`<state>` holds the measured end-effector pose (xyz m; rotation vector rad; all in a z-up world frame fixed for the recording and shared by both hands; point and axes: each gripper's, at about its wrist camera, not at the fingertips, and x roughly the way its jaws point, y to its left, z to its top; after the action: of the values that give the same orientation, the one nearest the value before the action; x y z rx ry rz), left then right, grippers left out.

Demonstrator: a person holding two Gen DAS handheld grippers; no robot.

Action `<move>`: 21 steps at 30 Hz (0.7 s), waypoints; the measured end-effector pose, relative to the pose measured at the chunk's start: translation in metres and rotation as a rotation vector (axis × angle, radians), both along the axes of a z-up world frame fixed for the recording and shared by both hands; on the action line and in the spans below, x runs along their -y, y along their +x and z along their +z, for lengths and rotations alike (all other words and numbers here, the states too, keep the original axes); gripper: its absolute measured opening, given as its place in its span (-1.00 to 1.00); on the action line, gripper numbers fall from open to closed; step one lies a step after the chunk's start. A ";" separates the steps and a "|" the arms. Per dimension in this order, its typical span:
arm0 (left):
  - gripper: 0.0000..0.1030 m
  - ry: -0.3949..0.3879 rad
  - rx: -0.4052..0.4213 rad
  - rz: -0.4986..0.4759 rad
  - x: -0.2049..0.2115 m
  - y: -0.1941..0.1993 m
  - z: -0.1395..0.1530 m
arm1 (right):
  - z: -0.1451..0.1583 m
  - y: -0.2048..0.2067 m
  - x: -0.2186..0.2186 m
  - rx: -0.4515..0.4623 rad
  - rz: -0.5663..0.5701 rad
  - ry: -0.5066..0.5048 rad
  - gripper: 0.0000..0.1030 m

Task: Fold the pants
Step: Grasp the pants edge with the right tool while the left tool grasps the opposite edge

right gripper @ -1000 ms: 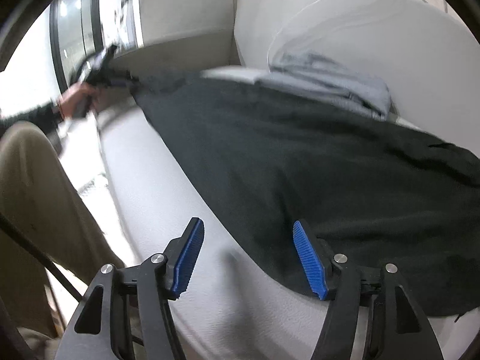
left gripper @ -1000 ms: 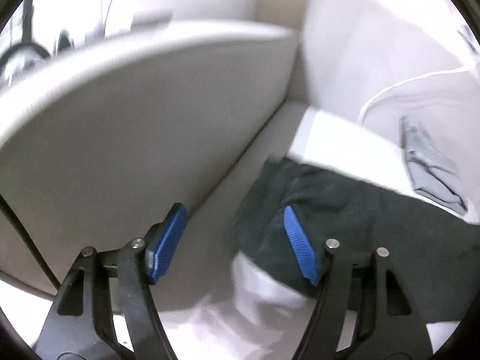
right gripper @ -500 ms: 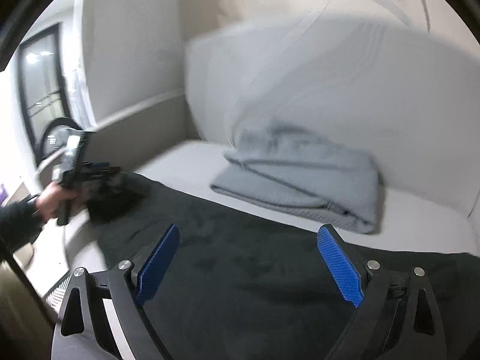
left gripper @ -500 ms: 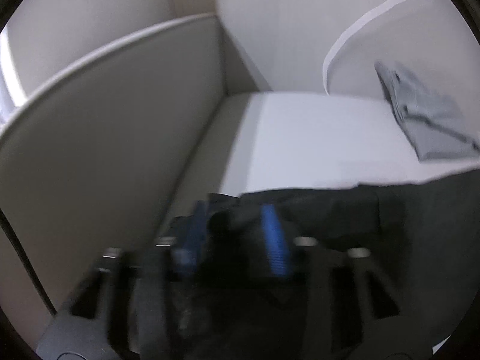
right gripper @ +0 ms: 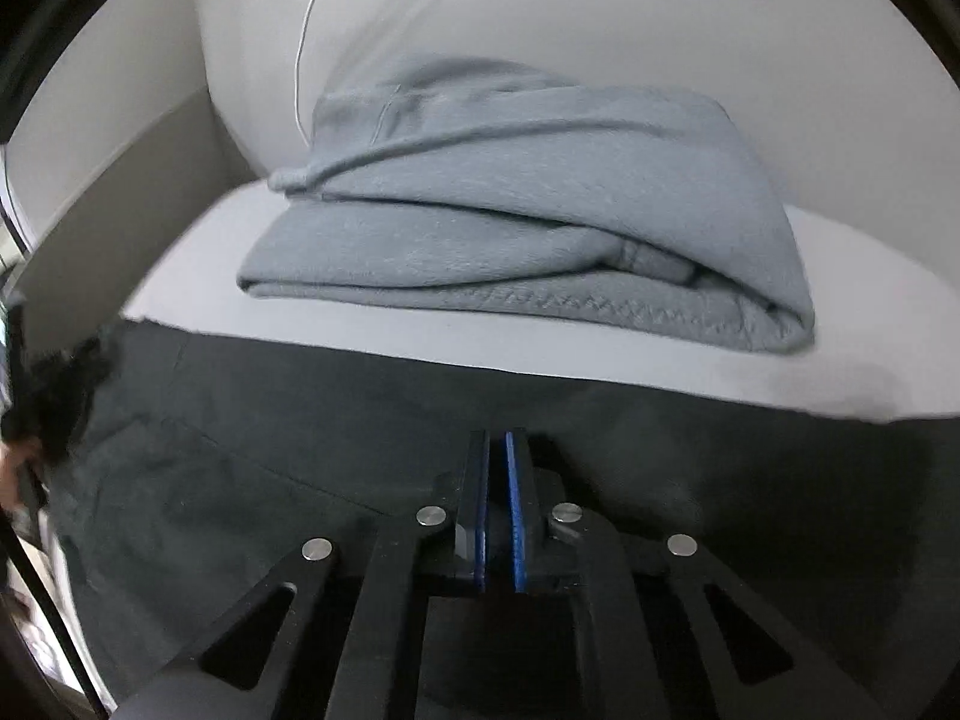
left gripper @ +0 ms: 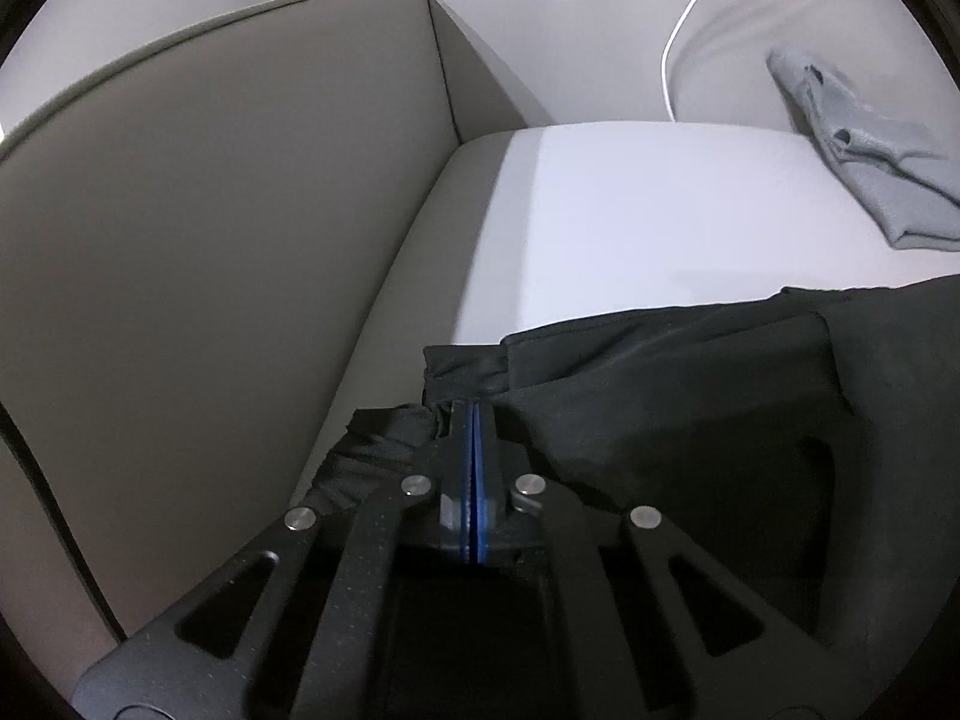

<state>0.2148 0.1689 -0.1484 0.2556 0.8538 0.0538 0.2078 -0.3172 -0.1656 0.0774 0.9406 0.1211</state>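
Note:
Black pants (left gripper: 690,420) lie spread across a pale sofa seat (left gripper: 660,210). My left gripper (left gripper: 474,405) is shut on one bunched end of them, close to the armrest; the blue pads meet with black cloth pinched at their tips. In the right wrist view the pants (right gripper: 300,450) fill the lower half. My right gripper (right gripper: 497,438) is shut on the pants near their far edge, with a thin dark fold between the pads. At the left edge of that view the gathered end (right gripper: 60,396) is lifted, with a hand just below it.
A folded grey garment (right gripper: 528,222) lies on the seat just beyond the pants, against the back cushion (right gripper: 600,18); it shows at the right in the left wrist view (left gripper: 870,168). A white cable (left gripper: 678,42) hangs down the cushion. The armrest (left gripper: 210,210) walls the left side.
Both grippers went from open to shut. The left came down onto the pants' end by the armrest. The right swung from the seat's front edge across the pants toward the grey garment.

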 end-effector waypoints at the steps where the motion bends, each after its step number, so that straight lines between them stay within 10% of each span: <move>1: -1.00 0.004 -0.005 0.015 0.002 -0.001 0.003 | 0.001 -0.001 -0.001 -0.002 -0.001 -0.005 -0.92; 11: -1.00 -0.230 0.099 -0.351 0.127 -0.065 0.101 | 0.096 -0.092 0.051 0.195 -0.026 -0.037 -0.88; 21: -1.00 -0.509 -0.239 -0.880 0.391 -0.148 0.087 | 0.103 -0.230 0.187 0.177 -0.247 -0.109 -0.81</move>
<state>0.0666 -0.2223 -0.0616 0.1392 0.8986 -1.0199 -0.0217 -0.5040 -0.0622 0.0796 0.7524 -0.1500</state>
